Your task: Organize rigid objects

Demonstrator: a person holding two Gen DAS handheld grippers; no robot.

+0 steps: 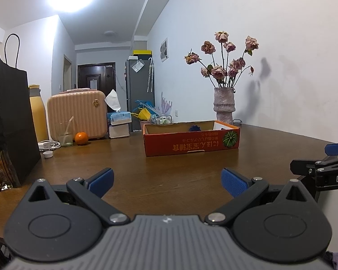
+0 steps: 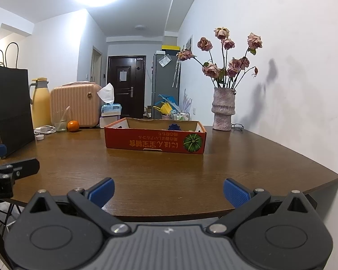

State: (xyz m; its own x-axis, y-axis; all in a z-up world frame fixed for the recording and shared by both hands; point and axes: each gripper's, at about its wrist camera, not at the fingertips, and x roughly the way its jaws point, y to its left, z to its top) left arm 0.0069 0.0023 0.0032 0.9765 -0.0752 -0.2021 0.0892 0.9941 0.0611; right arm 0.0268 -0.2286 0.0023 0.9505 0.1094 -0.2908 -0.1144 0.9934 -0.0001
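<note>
Red cardboard box point(image 1: 191, 139) well ahead, left gripper point(image 1: 166, 181), right gripper point(image 2: 167, 192) both spread, empty

One box point(image 1: 191, 142), one vase point(image 1: 223, 105), one orange point(image 1: 81, 138) — two hand-held grippers point(image 1: 166, 183).

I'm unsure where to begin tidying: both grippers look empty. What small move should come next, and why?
Probably bring the right gripper forward toward the red box. Both it and the left gripper are open and hold nothing, the table in front is bare, and a blue thing peeks above the box's wall.
</note>
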